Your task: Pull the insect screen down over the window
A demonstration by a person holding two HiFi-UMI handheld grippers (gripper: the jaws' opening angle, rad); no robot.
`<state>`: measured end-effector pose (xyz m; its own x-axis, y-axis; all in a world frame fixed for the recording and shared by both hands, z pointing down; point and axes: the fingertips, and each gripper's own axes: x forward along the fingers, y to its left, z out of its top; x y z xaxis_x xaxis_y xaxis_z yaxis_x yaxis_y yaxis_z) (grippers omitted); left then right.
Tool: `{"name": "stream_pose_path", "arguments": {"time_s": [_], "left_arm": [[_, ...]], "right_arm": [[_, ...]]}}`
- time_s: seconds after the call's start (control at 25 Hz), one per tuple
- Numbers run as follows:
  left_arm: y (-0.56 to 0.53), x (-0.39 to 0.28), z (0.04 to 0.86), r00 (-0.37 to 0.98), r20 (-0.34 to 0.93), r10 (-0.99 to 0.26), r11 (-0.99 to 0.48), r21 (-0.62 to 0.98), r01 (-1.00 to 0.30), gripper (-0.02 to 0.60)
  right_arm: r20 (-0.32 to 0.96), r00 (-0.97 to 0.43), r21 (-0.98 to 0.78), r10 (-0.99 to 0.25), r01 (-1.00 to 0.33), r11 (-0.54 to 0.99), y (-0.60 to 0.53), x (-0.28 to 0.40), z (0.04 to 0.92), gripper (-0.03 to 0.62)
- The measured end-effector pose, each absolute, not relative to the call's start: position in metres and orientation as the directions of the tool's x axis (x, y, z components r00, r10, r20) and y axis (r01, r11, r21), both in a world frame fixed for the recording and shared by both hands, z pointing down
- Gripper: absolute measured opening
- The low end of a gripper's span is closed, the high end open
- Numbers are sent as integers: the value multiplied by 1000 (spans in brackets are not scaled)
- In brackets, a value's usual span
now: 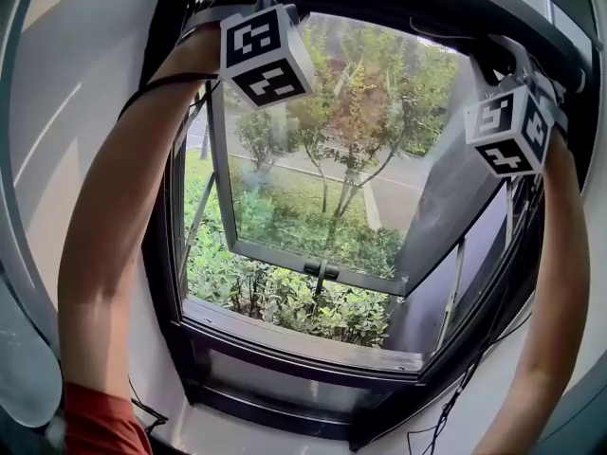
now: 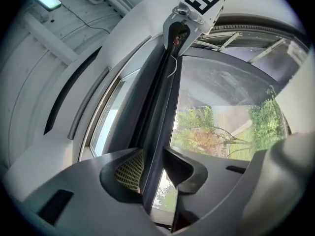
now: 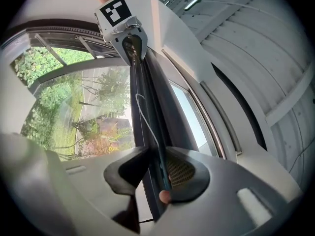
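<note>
The insect screen's dark pull bar (image 2: 160, 117) runs along the top of the window frame. In the left gripper view it passes between the jaws of my left gripper (image 2: 153, 173), which stand open around it. In the right gripper view the same bar (image 3: 147, 117) lies between the open jaws of my right gripper (image 3: 156, 173). Each gripper sees the other at the bar's far end. In the head view both arms reach up, with the left marker cube (image 1: 266, 55) and the right marker cube (image 1: 509, 131) at the frame's top. The screen itself is rolled up out of sight.
The glass sash (image 1: 322, 159) is tilted outward over shrubs and trees. The sill (image 1: 303, 344) lies below. A thin white cord (image 3: 142, 107) hangs along the bar. Cables (image 1: 446, 415) trail near the lower right of the window.
</note>
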<state>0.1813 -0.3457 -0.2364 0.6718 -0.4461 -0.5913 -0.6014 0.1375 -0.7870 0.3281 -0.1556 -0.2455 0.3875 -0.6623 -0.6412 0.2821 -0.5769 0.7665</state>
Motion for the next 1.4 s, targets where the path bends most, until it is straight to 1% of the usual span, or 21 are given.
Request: {"name": "stream_pose_path", "arguments": {"time_s": [0.24,0.4,0.44,0.48,0.52,0.6,0.72,0.88,1.2,1.4], "left_arm": [[-348,179,-238,678,-579,-453,204,-808,-553,120],[-346,180,-237,690,-569,-446,212,-817,-537,124],[-344,179,-238,692,-577,-433,212,-812,-544,129],[-342,178,-239,695,-584,-419,206,-806,-554,147],[-340,178,-240,699,-583,-414,194,-807,-558,147],[-341,182,-241,707,-555,-438,185,-825,-534,147],[-345,193,-242,703,-515,-490,212,-853,-477,153],[-347,203,-246,684,-512,-519,250,-857,-451,153],[-346,201,-243,687,-500,-528,287,-866,-410,153],[-343,201,-226,718,-478,-506,263,-878,-400,153]], "right_arm": [[-582,418,813,-698,275,-513,-157,328,-246,115],[-549,437,836,-713,264,-482,-155,327,-245,135],[-541,441,841,-717,261,-474,-155,327,-244,141],[-533,444,846,-720,260,-466,-155,328,-243,153],[-528,450,849,-721,264,-457,-155,329,-242,156],[-516,471,856,-715,276,-437,-156,336,-240,156],[-496,508,869,-705,284,-406,-159,348,-239,166],[-487,517,873,-704,273,-403,-162,354,-240,170],[-495,495,868,-714,239,-435,-161,351,-241,170],[-499,472,865,-727,224,-448,-158,339,-231,170]]}}
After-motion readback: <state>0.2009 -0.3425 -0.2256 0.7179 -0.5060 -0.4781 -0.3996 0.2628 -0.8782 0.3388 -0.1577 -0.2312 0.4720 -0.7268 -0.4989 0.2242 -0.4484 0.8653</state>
